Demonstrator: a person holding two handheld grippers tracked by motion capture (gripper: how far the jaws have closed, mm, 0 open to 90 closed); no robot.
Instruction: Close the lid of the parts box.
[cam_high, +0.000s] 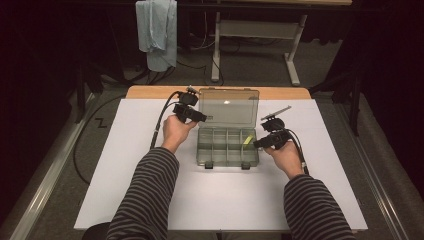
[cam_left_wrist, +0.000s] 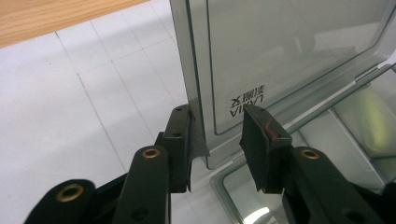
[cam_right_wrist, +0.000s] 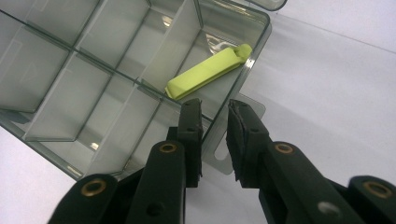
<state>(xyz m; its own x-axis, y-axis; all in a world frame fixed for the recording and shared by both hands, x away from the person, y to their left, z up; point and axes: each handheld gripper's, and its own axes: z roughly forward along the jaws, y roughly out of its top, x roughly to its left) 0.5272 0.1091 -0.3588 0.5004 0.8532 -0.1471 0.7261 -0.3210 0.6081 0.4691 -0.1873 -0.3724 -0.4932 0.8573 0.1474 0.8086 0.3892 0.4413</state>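
Clear plastic compartment box (cam_high: 227, 147) sits mid-surface (cam_high: 150, 190), steadied by the right hand-held gripper (cam_right_wrist: 215, 109) nipping its side tab while the left hand-held gripper (cam_left_wrist: 217, 123), unclamped, straddles the upright lid's (cam_high: 229, 106) edge to swing it.

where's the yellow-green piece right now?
In the high view, the yellow-green piece lies in the far right compartment of the open organizer box, just left of the right gripper.
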